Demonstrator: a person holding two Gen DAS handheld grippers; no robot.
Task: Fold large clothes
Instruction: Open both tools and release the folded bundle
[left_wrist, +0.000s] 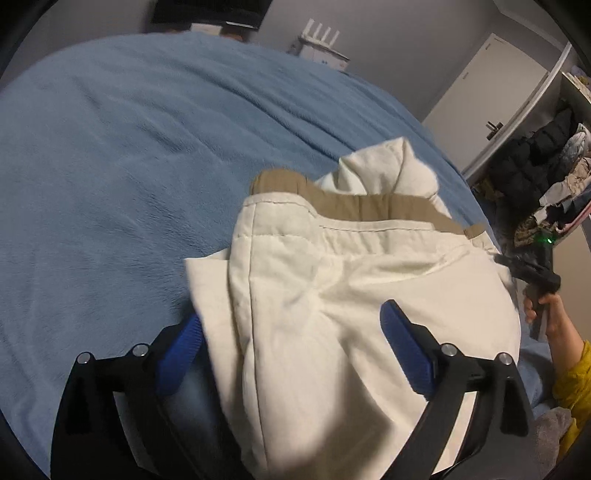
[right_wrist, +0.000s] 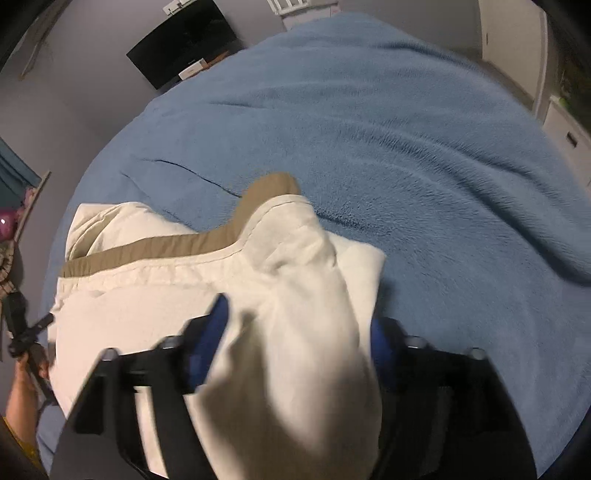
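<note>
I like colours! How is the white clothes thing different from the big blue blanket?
The cream garment is folded into a bunched, thick pile; the blue blanket lies spread wide. The garment has a tan band along one edge; the blanket is all blue and fuzzy. Both are soft cloth.

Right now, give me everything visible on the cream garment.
The cream garment looks like woven cotton, with stitched seams and a tan band along its far edge. It lies folded in a rumpled, bunched stack on the blue blanket. A fold of it sits between the open blue pads of the left tongs; another fold rises between the pads of the right tongs, also open. Neither pair clamps it.
</note>
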